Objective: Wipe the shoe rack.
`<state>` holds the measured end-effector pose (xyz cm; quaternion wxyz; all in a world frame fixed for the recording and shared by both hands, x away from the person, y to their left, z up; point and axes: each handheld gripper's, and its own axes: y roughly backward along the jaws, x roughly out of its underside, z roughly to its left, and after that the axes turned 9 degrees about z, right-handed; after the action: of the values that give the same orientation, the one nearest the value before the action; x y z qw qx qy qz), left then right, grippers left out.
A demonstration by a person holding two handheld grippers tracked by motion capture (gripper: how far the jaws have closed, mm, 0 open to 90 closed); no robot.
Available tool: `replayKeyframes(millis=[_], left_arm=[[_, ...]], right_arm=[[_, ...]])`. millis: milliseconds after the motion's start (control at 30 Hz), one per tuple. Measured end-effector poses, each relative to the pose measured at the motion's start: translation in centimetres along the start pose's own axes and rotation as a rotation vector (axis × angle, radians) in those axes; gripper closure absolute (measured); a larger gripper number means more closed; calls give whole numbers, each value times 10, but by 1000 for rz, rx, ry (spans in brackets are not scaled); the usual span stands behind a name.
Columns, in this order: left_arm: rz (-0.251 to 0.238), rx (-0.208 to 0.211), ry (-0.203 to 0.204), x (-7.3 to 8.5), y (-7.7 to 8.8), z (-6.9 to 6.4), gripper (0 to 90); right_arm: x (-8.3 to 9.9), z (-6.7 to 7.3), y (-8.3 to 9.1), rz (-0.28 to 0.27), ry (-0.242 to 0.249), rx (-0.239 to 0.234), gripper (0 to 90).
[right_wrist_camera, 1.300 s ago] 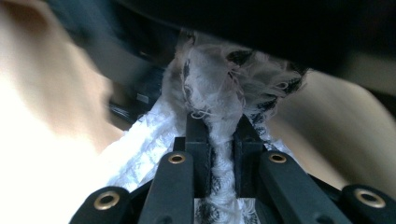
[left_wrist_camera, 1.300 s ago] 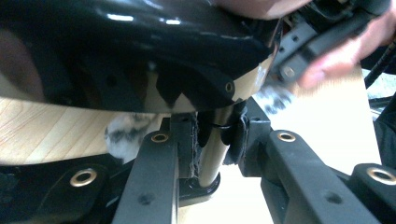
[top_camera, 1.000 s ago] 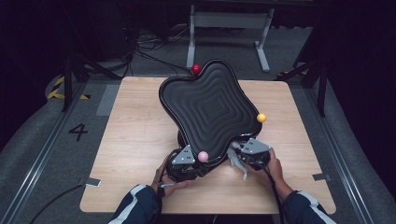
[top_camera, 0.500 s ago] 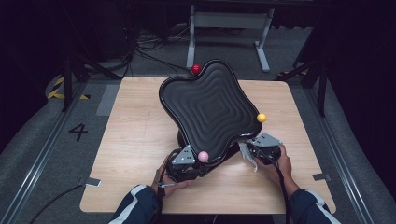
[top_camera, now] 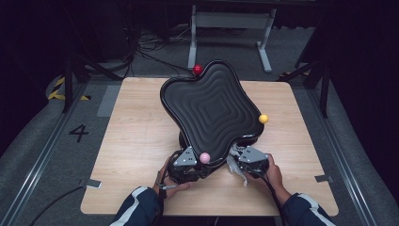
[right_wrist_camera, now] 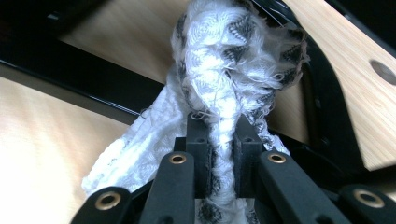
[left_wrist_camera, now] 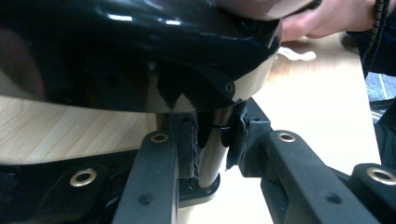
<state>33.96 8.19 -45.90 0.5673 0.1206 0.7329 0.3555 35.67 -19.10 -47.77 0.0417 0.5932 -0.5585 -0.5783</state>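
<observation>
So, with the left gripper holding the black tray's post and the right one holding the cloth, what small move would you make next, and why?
Probably bring the white cloth up against the tray's glossy rim and start a short wiping stroke. The right gripper is shut on the bunched cloth just beside the rim, while the left gripper is clamped on the chrome post under the black tray, steadying it.

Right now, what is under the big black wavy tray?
Under the tray a shiny post holds it up, pinched by the left gripper. The tray hides most of the base.
</observation>
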Motion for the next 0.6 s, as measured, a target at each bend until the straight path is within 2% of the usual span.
replayKeyframes(millis=[33,100,267,400,500,600], left_arm=[[-5,1,-7,0,-1,0,733],[-3,2,-7,0,-1,0,733],[3,-11,-3,-1,-1,-2,734],[-3,-4,0,0,-1,-1,733],[0,-8,-8,-1,-1,-1,733],[7,-12,-13,-1,0,-1,734]], right_arm=[[-3,6,0,-10,13,-19,809],[-4,9,0,-11,20,-23,809],[-13,28,1,-32,68,-54,809],[-19,41,2,-49,96,-86,809],[-22,51,3,-52,134,-77,808],[-23,50,3,-48,135,-77,808]])
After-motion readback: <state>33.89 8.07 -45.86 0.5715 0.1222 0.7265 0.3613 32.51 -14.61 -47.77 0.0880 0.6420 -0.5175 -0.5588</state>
